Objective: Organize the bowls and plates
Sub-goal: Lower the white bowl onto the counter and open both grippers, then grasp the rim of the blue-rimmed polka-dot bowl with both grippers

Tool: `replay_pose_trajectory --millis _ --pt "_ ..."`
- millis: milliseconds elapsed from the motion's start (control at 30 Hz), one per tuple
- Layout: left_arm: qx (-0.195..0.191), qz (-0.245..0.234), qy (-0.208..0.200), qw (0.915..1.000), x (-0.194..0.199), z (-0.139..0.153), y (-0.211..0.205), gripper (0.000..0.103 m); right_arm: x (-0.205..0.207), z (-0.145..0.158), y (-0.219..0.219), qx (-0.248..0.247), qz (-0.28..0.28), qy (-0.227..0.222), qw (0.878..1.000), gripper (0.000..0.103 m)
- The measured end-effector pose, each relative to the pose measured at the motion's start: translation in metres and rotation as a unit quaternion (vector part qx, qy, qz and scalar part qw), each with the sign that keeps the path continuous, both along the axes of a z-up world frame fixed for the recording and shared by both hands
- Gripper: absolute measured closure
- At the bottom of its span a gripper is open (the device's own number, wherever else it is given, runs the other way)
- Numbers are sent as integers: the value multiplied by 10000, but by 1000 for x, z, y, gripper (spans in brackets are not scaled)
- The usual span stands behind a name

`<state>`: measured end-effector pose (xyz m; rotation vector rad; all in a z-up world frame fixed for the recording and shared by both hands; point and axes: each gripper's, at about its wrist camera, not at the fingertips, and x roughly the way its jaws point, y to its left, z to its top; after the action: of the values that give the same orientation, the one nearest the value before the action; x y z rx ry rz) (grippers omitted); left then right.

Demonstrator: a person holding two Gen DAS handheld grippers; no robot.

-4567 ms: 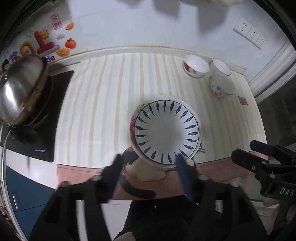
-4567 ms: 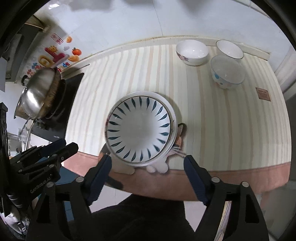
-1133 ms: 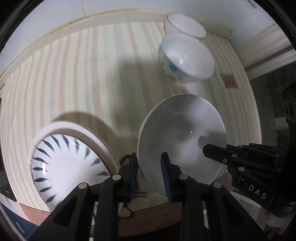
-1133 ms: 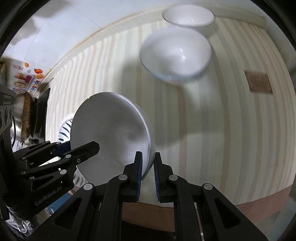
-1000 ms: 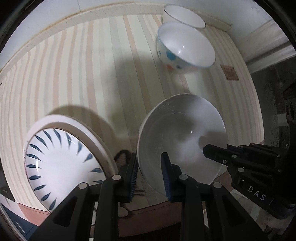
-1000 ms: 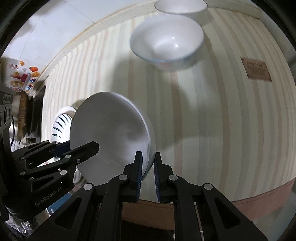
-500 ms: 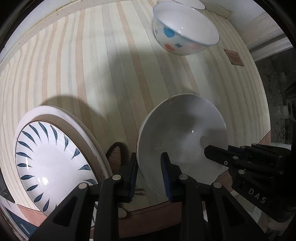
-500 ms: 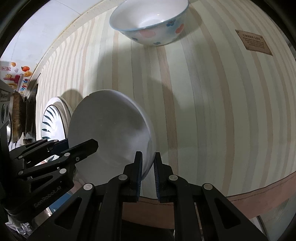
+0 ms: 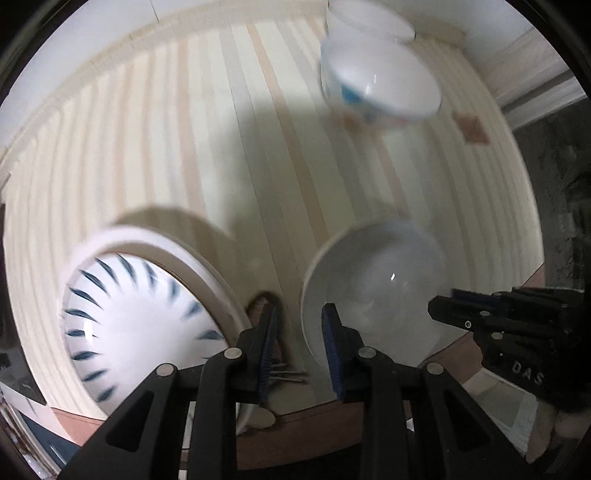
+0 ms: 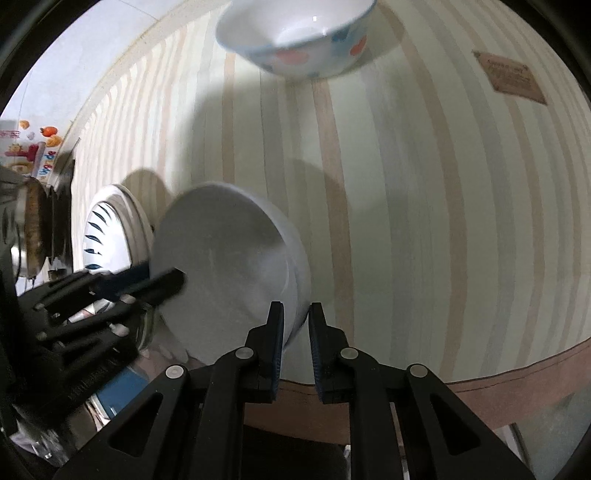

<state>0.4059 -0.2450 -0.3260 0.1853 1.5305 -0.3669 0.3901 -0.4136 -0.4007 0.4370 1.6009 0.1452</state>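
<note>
Both grippers hold a plain white bowl (image 9: 376, 291) by opposite sides of its rim, low over the near edge of the striped table (image 9: 184, 129). My left gripper (image 9: 299, 325) is shut on the bowl's left rim, which sits closer to the right pad. My right gripper (image 10: 295, 317) has the right rim of the tilted bowl (image 10: 225, 266) between its pads, and its jaws are opening. A white plate with blue leaf marks (image 9: 140, 314) lies just left of the bowl. A spotted bowl (image 10: 295, 40) stands farther back.
Another white bowl (image 9: 369, 18) sits behind the spotted one by the wall. A brown label (image 10: 511, 79) lies on the cloth at the right. A metal pot (image 10: 29, 221) stands at the far left. The brown table edge (image 10: 480, 373) runs close below the grippers.
Both grippers, open over the plate earlier, now grip a white bowl beside it. In the last half second the bowl looks smaller in the left view and the right jaws have widened slightly.
</note>
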Motion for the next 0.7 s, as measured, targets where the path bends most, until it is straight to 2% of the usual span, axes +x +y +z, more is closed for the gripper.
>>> replay_pose_trajectory --millis 133,200,233,300,500,700 --pt "-238 109 -208 9994 27 29 -1 73 8 22 -18 19 -182 -173 9997 85" --pt "-299 181 -299 9989 44 36 -4 73 19 34 -32 63 -343 -306 9989 75" --pt "-341 232 -312 9987 56 37 -7 73 26 40 -38 80 -424 -401 9983 66" --pt "-429 328 -296 9981 76 38 -13 73 41 47 -51 45 -591 -563 9966 61" --pt "-446 382 -230 9980 132 21 -36 73 88 48 -87 125 -1241 -861 9884 61" --pt "-414 256 -17 9988 165 1 -57 73 125 28 -96 199 -1466 -799 9858 61"
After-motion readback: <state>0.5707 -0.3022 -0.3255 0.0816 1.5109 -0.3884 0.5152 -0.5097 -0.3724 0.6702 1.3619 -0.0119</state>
